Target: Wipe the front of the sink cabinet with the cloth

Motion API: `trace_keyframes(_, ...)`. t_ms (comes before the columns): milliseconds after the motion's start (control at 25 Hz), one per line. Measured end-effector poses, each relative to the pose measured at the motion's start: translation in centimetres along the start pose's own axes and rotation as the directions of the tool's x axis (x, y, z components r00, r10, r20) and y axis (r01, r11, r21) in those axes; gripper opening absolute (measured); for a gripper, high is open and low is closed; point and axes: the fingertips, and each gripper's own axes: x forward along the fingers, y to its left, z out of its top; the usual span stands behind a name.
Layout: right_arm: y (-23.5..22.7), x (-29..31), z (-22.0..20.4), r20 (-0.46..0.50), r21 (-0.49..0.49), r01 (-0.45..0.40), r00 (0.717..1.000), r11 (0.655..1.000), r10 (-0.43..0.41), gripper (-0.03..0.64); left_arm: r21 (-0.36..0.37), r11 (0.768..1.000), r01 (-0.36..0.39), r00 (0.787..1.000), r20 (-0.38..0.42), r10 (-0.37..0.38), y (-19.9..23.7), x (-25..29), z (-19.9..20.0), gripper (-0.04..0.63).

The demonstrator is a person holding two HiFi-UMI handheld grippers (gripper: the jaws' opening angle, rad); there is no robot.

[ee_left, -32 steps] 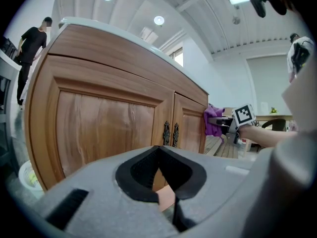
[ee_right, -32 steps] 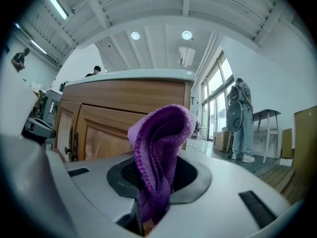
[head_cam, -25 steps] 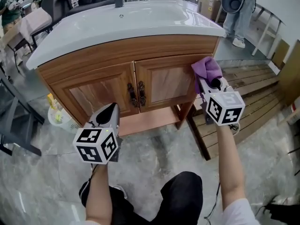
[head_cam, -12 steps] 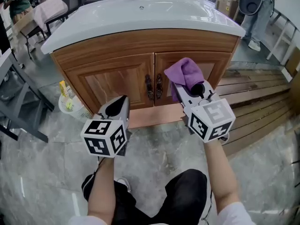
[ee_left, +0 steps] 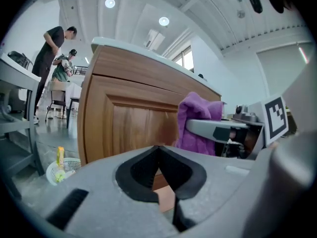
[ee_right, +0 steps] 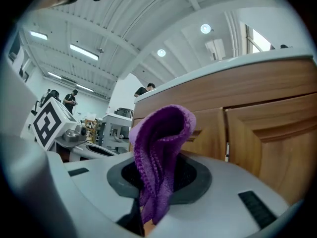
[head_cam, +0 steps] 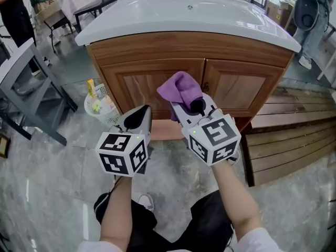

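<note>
**Purple cloth (head_cam: 181,87) held at the front of the wooden sink cabinet (head_cam: 239,88)**

The crumpled, knitted cloth was in the right hand-held gripper (head_cam: 185,103). The jaws were clenched on its lower folds, and the rest bulged up above them. In the head view it sat before the middle of the cabinet front, over the line where the two panelled doors met. No view showed whether it touched the wood. In the right gripper view the cloth rose between the jaws, with the left door panel (head_cam: 137,85) behind it.

The left hand-held gripper (head_cam: 140,114) was just beside the right one, lower and to its left. Its jaws were pressed together with nothing between them, and it pointed toward the left door.

A white basin top (head_cam: 184,20) capped the cabinet. A small white mesh basket holding yellow items (head_cam: 100,106) stood on the grey marbled floor (head_cam: 52,182) near the cabinet's left corner. A slatted wooden platform (head_cam: 286,135) lay to the right.
</note>
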Motion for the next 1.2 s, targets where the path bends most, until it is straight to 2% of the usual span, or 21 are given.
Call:
trace_keyframes(240,5.5,3.9,-1.0,0.011,0.012,-0.107,0.994,0.994,0.107,0.087,-0.011,0.999,-0.046,0.999,-0.003,0.046,2.7,-2.4,-0.8,0.006)
trace_keyframes(400,8.9,6.4,-2.0,0.021,0.007,-0.165,0.986,0.986,0.165,0.087,0.032,0.996,-0.084,0.996,-0.006,0.084,4.6,-4.4,-1.4,0.006)
trace_keyframes(560,11.2,8.6,-3.3,0.011,0.005,-0.203,0.979,0.979,0.203,0.087,0.068,0.992,-0.107,0.994,-0.015,0.108,5.9,-5.9,-1.9,0.006)
trace_keyframes(760,13.1,10.9,-4.2,0.01,0.022,-0.224,0.975,0.974,0.224,0.087,0.077,0.984,-0.16,0.986,-0.032,0.163,7.7,-7.3,-2.2,0.006)
trace_keyframes(880,13.8,12.0,-4.6,0.001,-0.013,-0.224,0.975,0.975,0.224,0.087,0.042,0.979,-0.197,0.98,-0.024,0.198,9.0,-7.9,-2.2,0.006)
trace_keyframes(1000,13.8,12.8,-5.0,0.003,-0.026,-0.212,0.977,0.977,0.212,0.087,-0.022,0.977,-0.211,0.977,-0.01,0.211,10.1,-8.2,-2.3,0.006)
trace_keyframes(1200,13.4,13.2,-5.2,-0.005,-0.055,-0.187,0.982,0.981,0.187,0.087,-0.154,0.974,-0.164,0.986,0.012,0.167,10.2,-7.7,-2.3,0.006)
